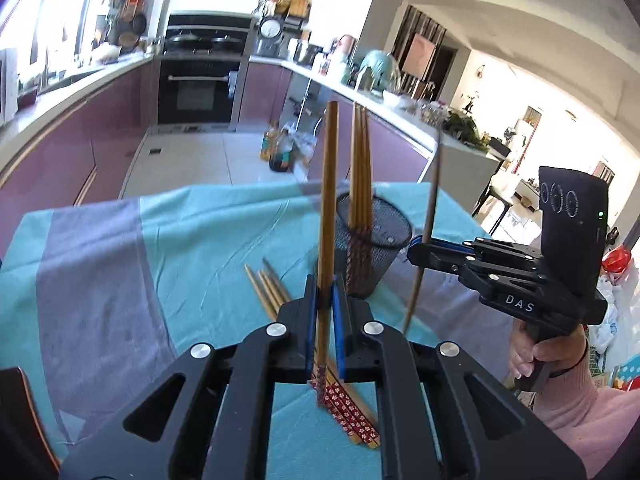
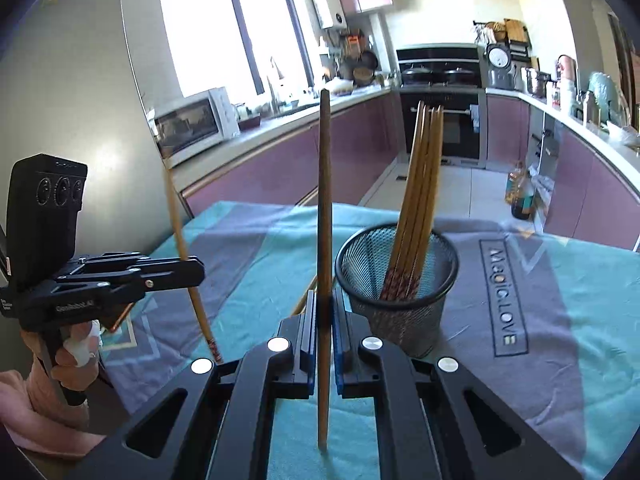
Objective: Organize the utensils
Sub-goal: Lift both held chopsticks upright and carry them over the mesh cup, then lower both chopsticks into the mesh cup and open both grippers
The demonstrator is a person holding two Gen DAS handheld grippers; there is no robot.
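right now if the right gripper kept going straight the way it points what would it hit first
Probably the black mesh cup, just ahead and slightly right of the right gripper; depth is unclear, and its held chopstick might arrive first.

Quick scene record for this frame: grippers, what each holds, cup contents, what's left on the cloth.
left gripper: shut on one chopstick, held upright, patterned end down
right gripper: shut on one chopstick, held upright
mesh cup: upright on the cloth, several chopsticks inside, leaning, patterned ends down
loose chopsticks: a few lie flat on the cloth below the left gripper
status: both held chopsticks not yet in the cup
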